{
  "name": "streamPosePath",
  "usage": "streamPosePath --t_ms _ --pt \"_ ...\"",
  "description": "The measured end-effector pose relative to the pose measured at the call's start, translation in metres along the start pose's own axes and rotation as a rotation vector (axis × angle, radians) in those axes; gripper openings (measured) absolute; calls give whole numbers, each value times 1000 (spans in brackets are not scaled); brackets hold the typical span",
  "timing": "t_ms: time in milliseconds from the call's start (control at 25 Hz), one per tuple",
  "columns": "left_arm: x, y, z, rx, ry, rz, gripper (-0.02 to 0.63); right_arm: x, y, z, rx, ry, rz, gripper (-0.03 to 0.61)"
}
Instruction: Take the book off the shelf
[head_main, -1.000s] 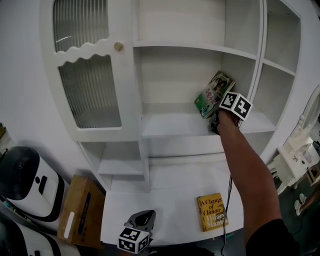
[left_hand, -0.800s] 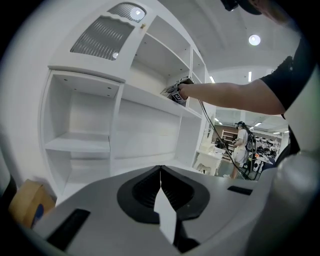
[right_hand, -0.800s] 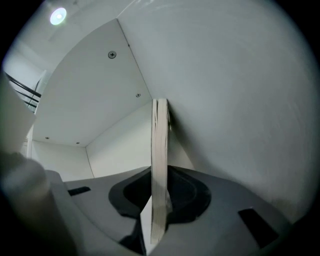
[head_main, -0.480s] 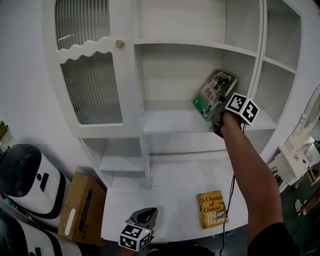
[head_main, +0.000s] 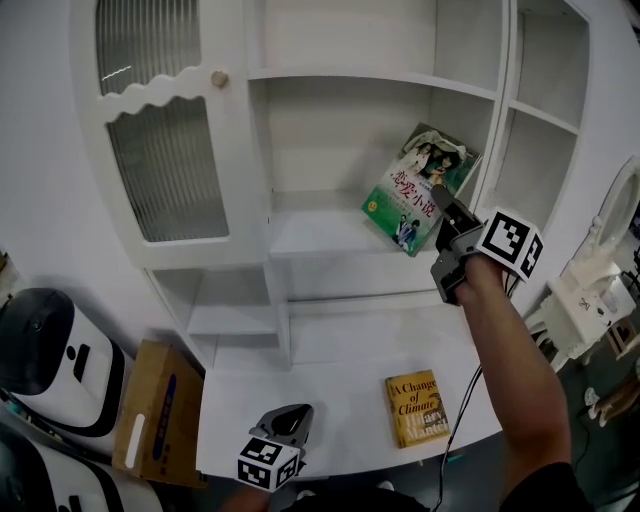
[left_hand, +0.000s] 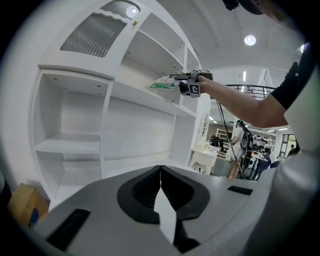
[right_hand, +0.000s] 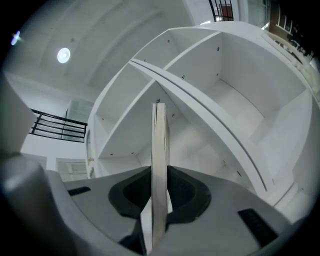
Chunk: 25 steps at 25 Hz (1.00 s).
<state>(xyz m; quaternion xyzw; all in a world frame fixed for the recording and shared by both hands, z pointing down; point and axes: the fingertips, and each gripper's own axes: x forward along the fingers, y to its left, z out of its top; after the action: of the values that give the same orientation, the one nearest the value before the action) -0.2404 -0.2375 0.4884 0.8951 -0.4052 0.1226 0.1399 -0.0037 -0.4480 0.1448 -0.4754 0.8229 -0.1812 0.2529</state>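
The right gripper (head_main: 446, 218) pinches the green book (head_main: 412, 190), tilted by the front of the shelf (head_main: 310, 235) at the upper right, so it should squeeze hard and pull out slowly, while the left gripper (head_main: 291, 424) is closed and empty low down.

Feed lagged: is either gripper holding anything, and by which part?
Right gripper clamps the green-covered paperback book by its lower right edge; left gripper holds nothing.

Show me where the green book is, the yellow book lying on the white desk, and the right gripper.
green book (head_main: 412, 192): head view, middle of its front cover.
yellow book (head_main: 417, 409): head view, centre of its cover.
right gripper (head_main: 443, 212): head view, between its fingertips, clamped on the green book's edge.
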Motion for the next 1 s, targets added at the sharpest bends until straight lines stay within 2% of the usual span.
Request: streamPosePath --t_ms 280,400,560,680,800,1000 --pt "15 -16 9 21 -12 -29 11 -66 33 -16 27 50 126 81" --pt "20 -19 10 26 -7 -35 11 -91 43 -35 31 117 201 81" --pt "25 -22 8 31 -1 -40 11 -121 38 -73 42 238 252 81" --pt "26 -26 7 36 -4 -47 11 -141 25 -108 68 313 261 81" --pt "27 -26 0 29 8 -44 11 -162 3 -148 143 381 246 81" --pt "28 -22 -14 15 25 -29 11 -191 -39 -237 257 546 201 81"
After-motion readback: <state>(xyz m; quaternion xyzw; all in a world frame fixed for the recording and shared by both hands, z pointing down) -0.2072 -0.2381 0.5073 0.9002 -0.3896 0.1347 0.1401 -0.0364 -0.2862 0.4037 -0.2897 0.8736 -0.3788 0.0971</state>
